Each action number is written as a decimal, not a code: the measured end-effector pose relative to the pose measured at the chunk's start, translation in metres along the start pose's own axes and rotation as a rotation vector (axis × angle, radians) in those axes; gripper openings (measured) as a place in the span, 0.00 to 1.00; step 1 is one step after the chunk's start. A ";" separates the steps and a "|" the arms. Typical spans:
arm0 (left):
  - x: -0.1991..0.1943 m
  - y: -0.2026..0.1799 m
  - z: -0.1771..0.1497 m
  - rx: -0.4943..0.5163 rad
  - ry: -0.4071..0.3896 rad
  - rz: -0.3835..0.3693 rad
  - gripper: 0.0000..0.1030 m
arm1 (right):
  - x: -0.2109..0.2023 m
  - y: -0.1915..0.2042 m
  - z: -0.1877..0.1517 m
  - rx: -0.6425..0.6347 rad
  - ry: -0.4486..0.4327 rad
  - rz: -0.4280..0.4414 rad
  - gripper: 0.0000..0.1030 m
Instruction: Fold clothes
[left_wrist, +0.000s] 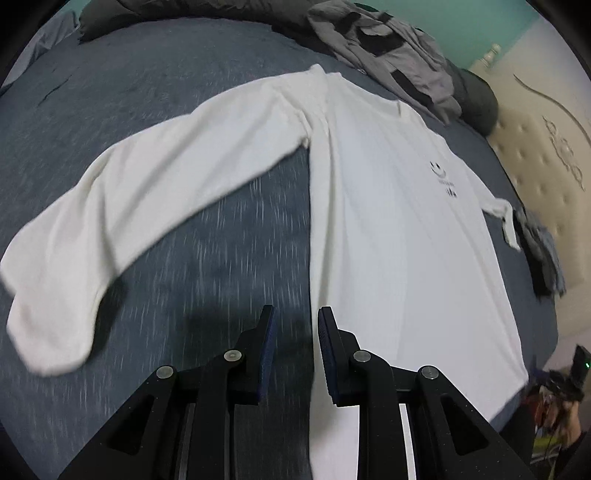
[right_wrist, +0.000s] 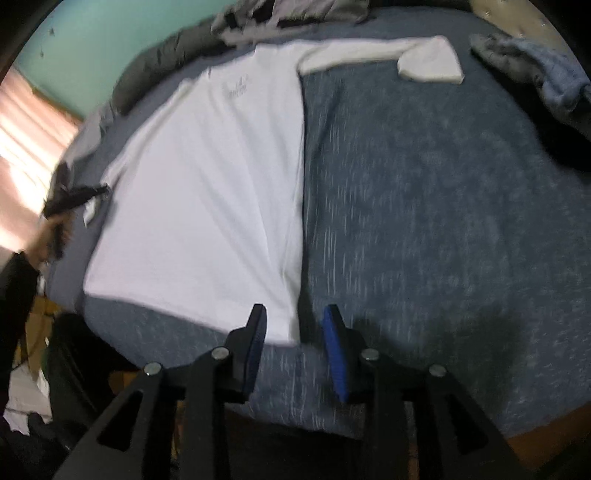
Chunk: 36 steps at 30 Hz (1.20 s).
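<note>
A white long-sleeved shirt (left_wrist: 388, 221) lies front up on the blue-grey bed (left_wrist: 147, 92), with a small black smiley print on its chest. One sleeve (left_wrist: 147, 184) stretches out to the left. My left gripper (left_wrist: 295, 314) is open over the shirt's side edge, and its pads grip nothing. In the right wrist view the shirt (right_wrist: 207, 184) lies to the left, its other sleeve (right_wrist: 369, 51) reaching to the upper right. My right gripper (right_wrist: 295, 314) is open just above the shirt's near hem corner, pads clear of the cloth.
A pile of grey clothes (left_wrist: 388, 48) and a dark pillow (left_wrist: 476, 99) lie at the bed's far side. A small dark garment (left_wrist: 539, 251) sits by the cream padded surface (left_wrist: 535, 147). A blue-grey garment (right_wrist: 535, 62) lies at the top right. Clutter fills the floor (right_wrist: 33, 387).
</note>
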<state>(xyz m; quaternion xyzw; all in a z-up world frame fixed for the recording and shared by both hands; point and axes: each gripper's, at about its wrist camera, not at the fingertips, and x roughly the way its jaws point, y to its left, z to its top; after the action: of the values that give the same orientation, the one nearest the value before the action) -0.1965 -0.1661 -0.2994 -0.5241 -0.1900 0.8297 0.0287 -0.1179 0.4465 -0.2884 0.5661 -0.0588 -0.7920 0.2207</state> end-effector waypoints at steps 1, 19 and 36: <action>0.008 -0.001 0.006 0.003 0.002 0.001 0.24 | -0.004 0.000 0.008 0.008 -0.039 0.008 0.31; 0.054 -0.015 0.037 0.064 -0.008 -0.055 0.01 | 0.000 0.055 0.036 -0.051 -0.083 0.122 0.38; 0.049 0.014 0.044 -0.012 -0.045 0.029 0.01 | -0.007 0.048 0.026 0.001 -0.086 0.139 0.38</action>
<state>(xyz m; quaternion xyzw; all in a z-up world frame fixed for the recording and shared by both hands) -0.2553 -0.1798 -0.3299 -0.5083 -0.1881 0.8403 0.0093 -0.1264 0.4029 -0.2565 0.5263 -0.1075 -0.7984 0.2722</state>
